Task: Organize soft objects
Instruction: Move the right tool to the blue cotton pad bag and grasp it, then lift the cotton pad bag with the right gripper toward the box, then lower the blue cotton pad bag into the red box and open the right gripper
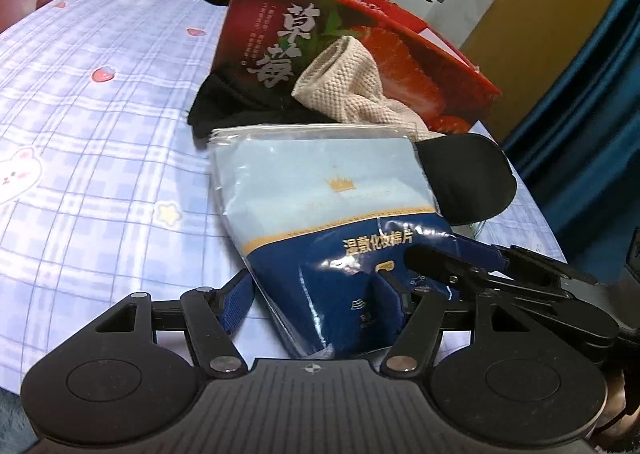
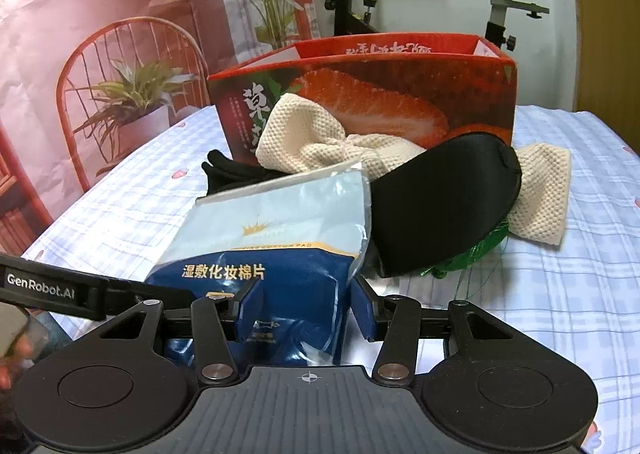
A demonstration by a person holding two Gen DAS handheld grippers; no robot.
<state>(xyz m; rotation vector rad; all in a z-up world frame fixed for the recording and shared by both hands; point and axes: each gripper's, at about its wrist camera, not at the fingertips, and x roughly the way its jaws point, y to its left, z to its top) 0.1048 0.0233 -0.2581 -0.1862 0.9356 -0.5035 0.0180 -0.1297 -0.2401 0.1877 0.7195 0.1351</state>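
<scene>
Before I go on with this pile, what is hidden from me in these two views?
- Red box interior: both views, its front wall blocks it.
- Green shiny item: right wrist view, mostly under the black eye mask.
- Black cloth: left wrist view, partly behind the cotton pad pouch.
- Pouch bottom: cut off by the right tool and left tool.

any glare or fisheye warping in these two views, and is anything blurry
Left wrist view: glare streaks on the cotton pad bag around its printed text; the bedsheet grid bows outward; the red strawberry box leans with the lens. Right wrist view: milder sheen on the same bag; dark corners, soft edges, centre sharp.
</scene>
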